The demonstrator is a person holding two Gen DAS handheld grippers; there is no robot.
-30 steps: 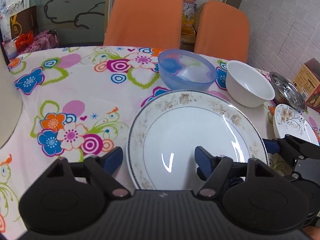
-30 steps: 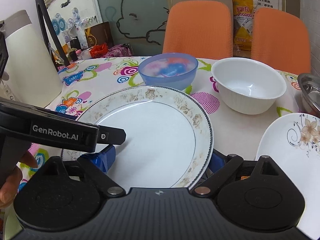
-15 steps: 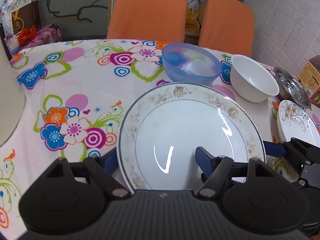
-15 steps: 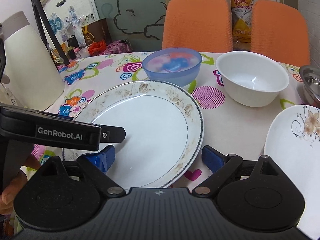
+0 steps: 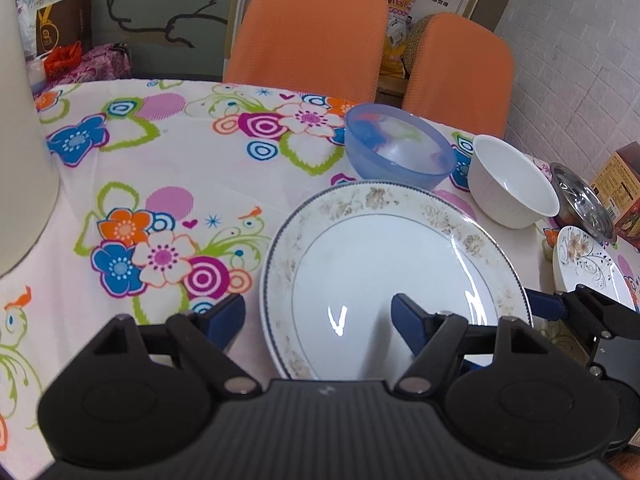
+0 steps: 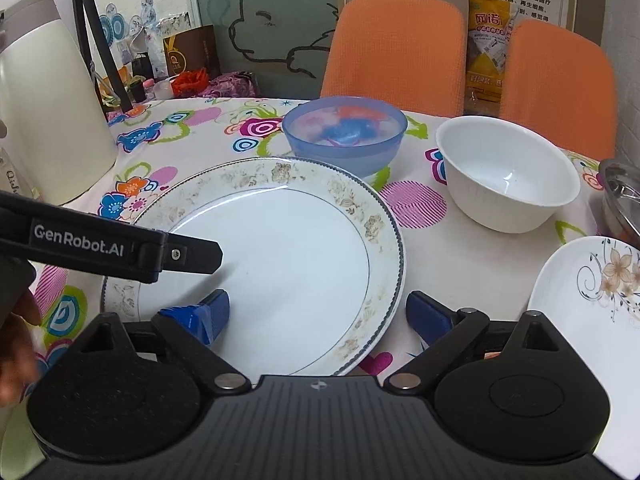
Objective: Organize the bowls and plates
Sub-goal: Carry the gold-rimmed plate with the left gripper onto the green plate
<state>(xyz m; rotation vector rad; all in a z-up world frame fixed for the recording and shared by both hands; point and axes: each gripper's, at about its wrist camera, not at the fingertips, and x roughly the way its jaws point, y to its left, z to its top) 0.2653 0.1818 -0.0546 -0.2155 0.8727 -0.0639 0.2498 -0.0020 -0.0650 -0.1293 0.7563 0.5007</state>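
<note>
A large white plate with a brown floral rim (image 5: 384, 276) lies on the flowered tablecloth; it also shows in the right wrist view (image 6: 280, 264). My left gripper (image 5: 318, 320) is open and straddles its near left rim, one finger outside, one over the plate. My right gripper (image 6: 316, 318) is open and straddles its near right rim. Behind stand a translucent blue bowl (image 5: 398, 148) (image 6: 344, 132) and a white bowl (image 5: 512, 182) (image 6: 506, 172). A small flowered plate (image 5: 588, 264) (image 6: 592, 312) lies to the right.
A steel bowl (image 5: 580, 204) (image 6: 620, 196) sits at the far right beside a cardboard box (image 5: 620, 188). A cream kettle (image 6: 44, 100) stands at the left. Two orange chairs (image 5: 308, 28) (image 5: 460, 68) are behind the table.
The large plate has shifted slightly left relative to my right gripper, whose right finger is now clear of the rim. Both grippers stay open around the plate.
</note>
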